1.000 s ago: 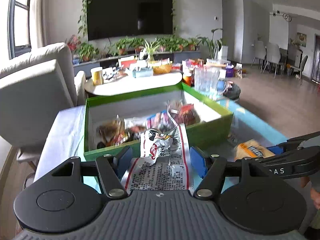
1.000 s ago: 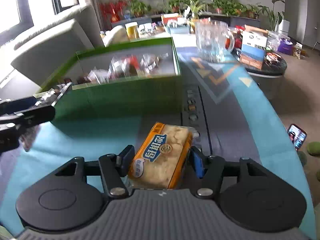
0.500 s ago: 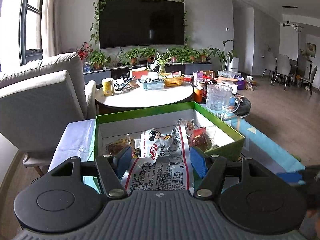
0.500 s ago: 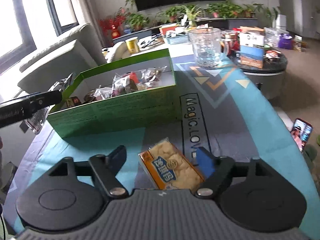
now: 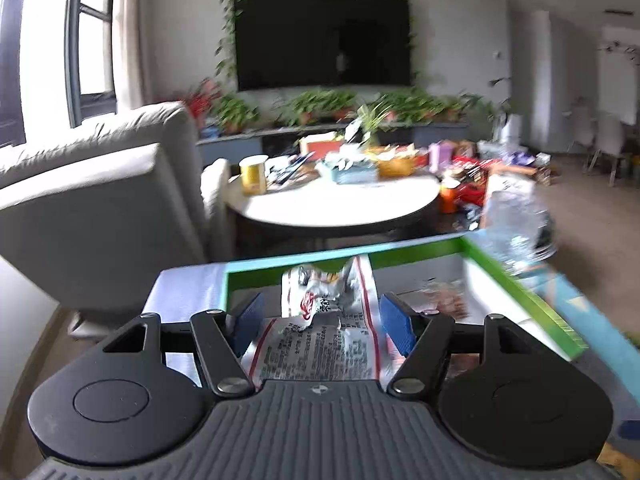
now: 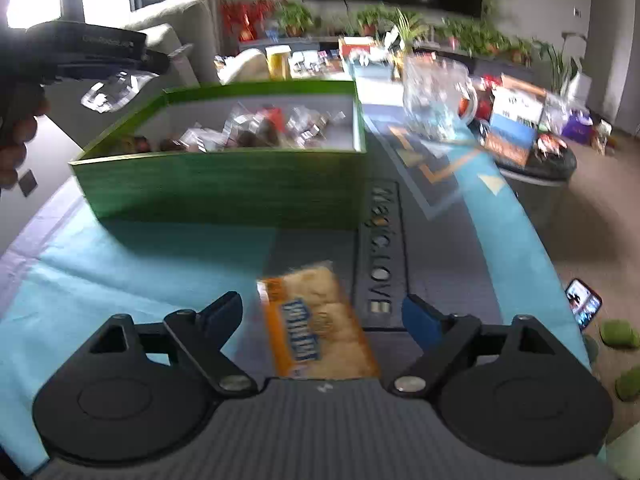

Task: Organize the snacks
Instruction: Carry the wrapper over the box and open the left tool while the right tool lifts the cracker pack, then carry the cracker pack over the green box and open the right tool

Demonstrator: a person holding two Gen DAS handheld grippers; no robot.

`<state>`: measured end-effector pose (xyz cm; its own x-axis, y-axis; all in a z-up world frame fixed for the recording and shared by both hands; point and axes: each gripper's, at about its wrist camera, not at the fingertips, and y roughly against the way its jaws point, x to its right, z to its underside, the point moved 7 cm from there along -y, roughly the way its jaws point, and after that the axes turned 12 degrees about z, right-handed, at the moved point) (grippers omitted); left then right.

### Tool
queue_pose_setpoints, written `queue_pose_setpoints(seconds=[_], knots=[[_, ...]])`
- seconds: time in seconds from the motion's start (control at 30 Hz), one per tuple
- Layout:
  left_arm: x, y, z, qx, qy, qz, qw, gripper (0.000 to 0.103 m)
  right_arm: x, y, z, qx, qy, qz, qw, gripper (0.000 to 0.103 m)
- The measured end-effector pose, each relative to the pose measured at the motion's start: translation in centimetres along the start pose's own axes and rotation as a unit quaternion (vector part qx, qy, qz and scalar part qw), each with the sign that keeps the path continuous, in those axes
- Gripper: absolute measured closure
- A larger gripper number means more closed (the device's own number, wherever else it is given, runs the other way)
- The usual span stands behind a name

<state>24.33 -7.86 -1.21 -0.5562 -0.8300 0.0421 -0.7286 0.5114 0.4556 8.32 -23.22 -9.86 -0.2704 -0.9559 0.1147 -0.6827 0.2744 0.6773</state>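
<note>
L gripper (image 5: 322, 320): pinching silver snack bag (image 5: 320, 336), held above near edge of green box (image 6: 224, 188). R gripper (image 6: 322, 312): jaws just opened wide, nothing pinched; cracker pack (image 6: 320, 320) lies btw them on mat (image 6: 120, 272), in front of box. Box holds assorted wrapped snacks (image 6: 260, 128).

Motion blur smears both views — the print on the orange cracker packet (image 6: 318, 322) cannot be read, and the glass mug (image 6: 436, 98) is a streak. The silver snack bag (image 5: 320, 334) runs under the gripper body, its near end hidden. Packets inside the green box (image 6: 224, 188) are too blurred to tell apart.
</note>
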Motion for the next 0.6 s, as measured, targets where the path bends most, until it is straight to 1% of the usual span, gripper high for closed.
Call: queue_pose_setpoints(seconds=[0.03,0.07,0.1,0.13,0.17,0.2,0.3,0.37,0.47,0.6], knots=[[-0.2,-0.3,0.3,-0.006,0.002,-0.009,0.9999,0.044,0.3,-0.5,0.1,-0.013,-0.006,0.002,1.0,0.013],[-0.2,-0.3,0.6,-0.011,0.003,-0.012,0.9999,0.044,0.5,-1.0,0.2,-0.025,-0.014,-0.002,1.0,0.018],[0.0,-0.2,0.9,-0.013,0.003,-0.007,0.9999,0.044,0.7,-1.3,0.4,-0.034,-0.024,-0.006,0.999,0.02],[0.1,0.1,1.3,-0.013,0.003,0.0,0.9999,0.043,0.8,-1.2,0.4,-0.023,-0.025,-0.002,0.999,0.031],[0.3,0.3,1.6,-0.013,0.003,0.006,0.9999,0.043,0.8,-1.0,0.3,-0.019,-0.02,-0.002,1.0,0.049],[0.5,0.6,1.9,-0.013,0.004,0.007,0.9999,0.043,0.8,-0.9,0.3,-0.018,-0.02,-0.005,1.0,0.052],[0.7,1.8,2.2,-0.006,0.014,0.008,0.9999,0.043,0.9,-0.6,0.1,-0.021,-0.041,-0.022,0.999,0.053],[0.7,2.6,2.2,0.0,0.026,0.016,0.9995,0.043,0.9,0.1,-0.4,-0.012,-0.047,-0.026,0.998,0.053],[0.9,3.7,2.1,0.007,0.031,0.023,0.9993,0.043,1.0,1.6,-1.8,0.014,-0.058,-0.041,0.997,0.053],[1.1,4.5,2.7,0.007,0.014,0.013,0.9998,0.043,0.9,3.2,-4.6,0.057,-0.075,-0.065,0.993,0.053]])
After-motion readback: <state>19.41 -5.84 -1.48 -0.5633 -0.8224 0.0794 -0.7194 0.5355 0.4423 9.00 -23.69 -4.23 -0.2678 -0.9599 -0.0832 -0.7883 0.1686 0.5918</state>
